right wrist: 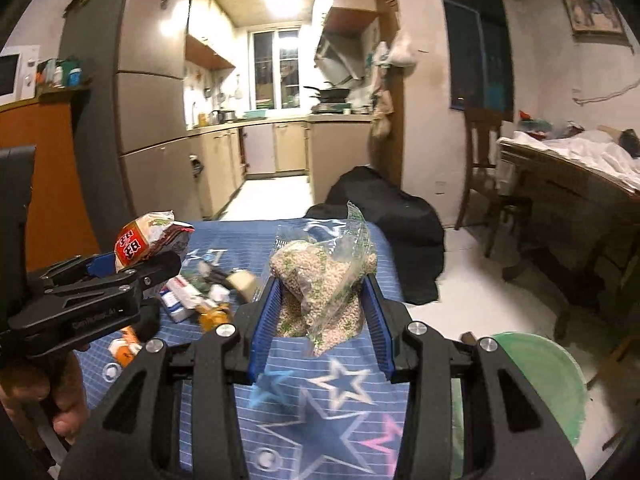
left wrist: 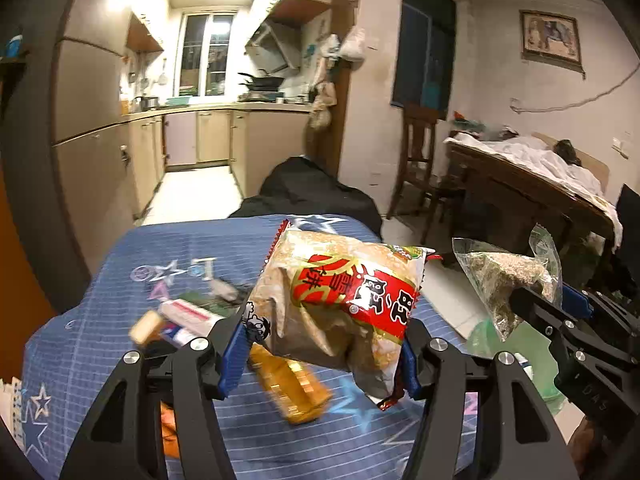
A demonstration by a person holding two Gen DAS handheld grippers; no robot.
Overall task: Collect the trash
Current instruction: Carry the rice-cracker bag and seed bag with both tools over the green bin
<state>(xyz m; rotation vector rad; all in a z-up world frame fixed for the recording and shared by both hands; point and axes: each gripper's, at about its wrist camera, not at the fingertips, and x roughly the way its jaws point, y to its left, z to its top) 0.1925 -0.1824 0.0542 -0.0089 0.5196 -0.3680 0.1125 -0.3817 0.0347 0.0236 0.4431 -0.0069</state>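
My left gripper [left wrist: 324, 344] is shut on a red-and-clear snack bag [left wrist: 340, 300] and holds it above the blue star-print cloth [left wrist: 120, 280]. It also shows at the left of the right wrist view [right wrist: 148, 258], still gripping the snack bag [right wrist: 144, 240]. My right gripper [right wrist: 323, 312] is shut on a clear bag of grain [right wrist: 320, 280], lifted above the cloth [right wrist: 320, 400]. In the left wrist view the grain bag [left wrist: 508, 276] hangs at the right. Loose wrappers and small packets [left wrist: 188, 316] lie on the cloth, with an orange packet [left wrist: 292, 388] below the snack bag.
A green bin [right wrist: 536, 380] stands on the floor at the right of the cloth-covered table. A black bag [right wrist: 384, 216] lies on the floor beyond the table. A wooden chair [right wrist: 484, 160] and desk [right wrist: 568, 192] stand at the right. The kitchen lies straight ahead.
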